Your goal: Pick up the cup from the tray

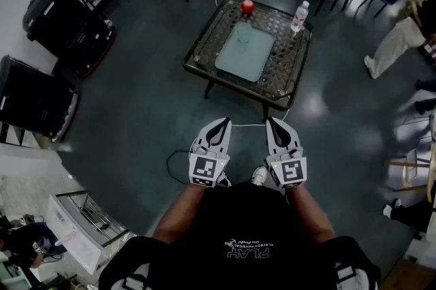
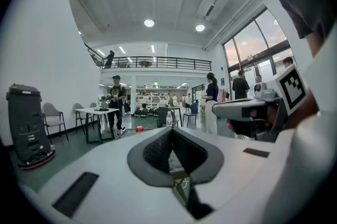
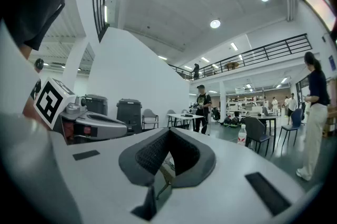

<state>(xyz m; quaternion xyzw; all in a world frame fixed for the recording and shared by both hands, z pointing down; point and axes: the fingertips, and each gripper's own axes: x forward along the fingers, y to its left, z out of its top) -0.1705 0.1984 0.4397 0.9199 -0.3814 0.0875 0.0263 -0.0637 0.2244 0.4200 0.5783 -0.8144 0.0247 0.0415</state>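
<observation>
Both jaw pairs are pressed together on nothing: the left gripper (image 1: 219,124) and right gripper (image 1: 274,124) hang well short of the table (image 1: 201,50). What looks like a clear cup (image 1: 243,36) stands near the tray's (image 1: 238,65) far edge. The approach seems unstarted; next comes reaching forward and spreading one gripper's jaws.

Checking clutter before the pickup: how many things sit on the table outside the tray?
2: a red object at the far edge, a water bottle at the far right corner. Tiny items could be missed.
</observation>
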